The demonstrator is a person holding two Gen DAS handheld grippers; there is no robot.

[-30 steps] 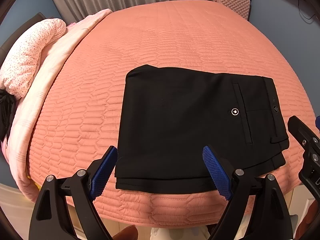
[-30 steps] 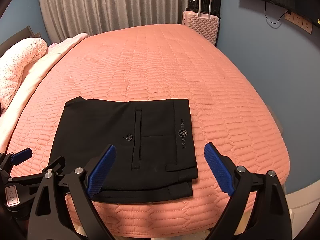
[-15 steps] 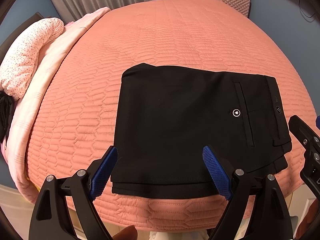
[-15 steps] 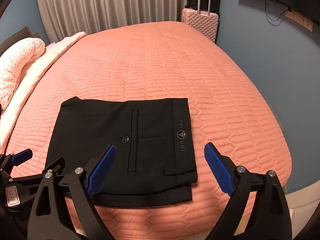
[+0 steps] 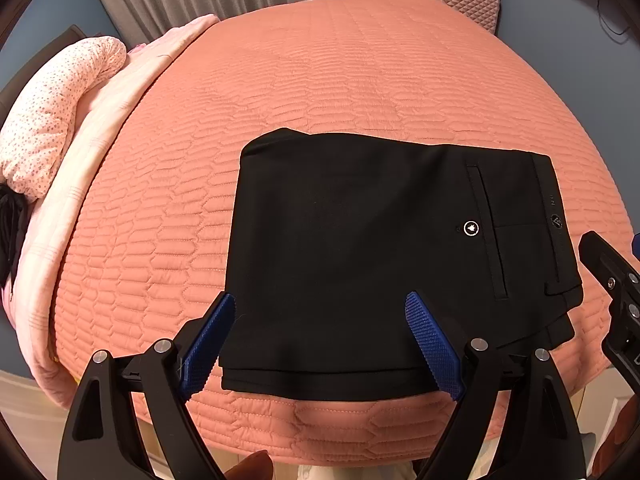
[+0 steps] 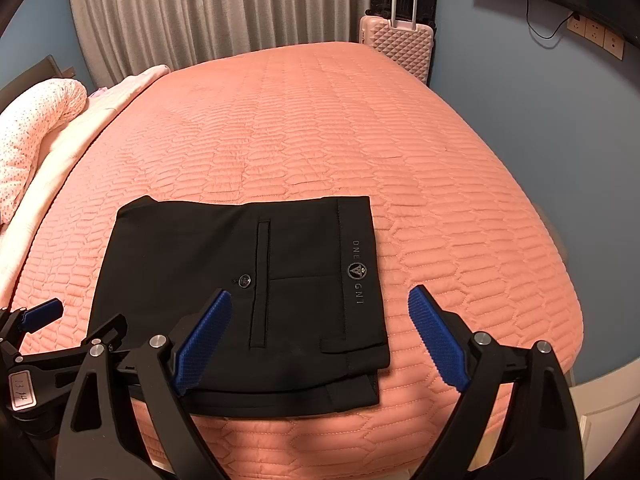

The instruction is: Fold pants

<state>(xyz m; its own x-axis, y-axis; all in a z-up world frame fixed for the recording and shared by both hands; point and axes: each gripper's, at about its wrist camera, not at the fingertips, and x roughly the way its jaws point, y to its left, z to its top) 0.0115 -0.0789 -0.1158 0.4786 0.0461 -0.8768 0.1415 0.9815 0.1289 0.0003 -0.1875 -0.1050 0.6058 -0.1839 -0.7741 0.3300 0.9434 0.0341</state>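
Note:
The black pants [image 5: 360, 248] lie folded into a flat rectangle near the front edge of the bed, waistband with a logo to the right; they also show in the right wrist view [image 6: 248, 280]. My left gripper [image 5: 320, 340] is open and empty, held just above the fold's front left part. My right gripper [image 6: 320, 336] is open and empty, above the front right corner by the waistband. The left gripper's body [image 6: 48, 344] shows at the right view's lower left.
The salmon quilted bedspread [image 6: 340, 140] covers the bed. A pink blanket and a dotted pillow [image 5: 52, 104] lie along the left side. A pink suitcase [image 6: 400, 44] stands by the far wall with grey curtains. The bed's front edge [image 5: 320, 432] is just below the pants.
Both grippers have drawn slightly back and up from the pants, which now sit a little lower in the views. The pants have not moved.

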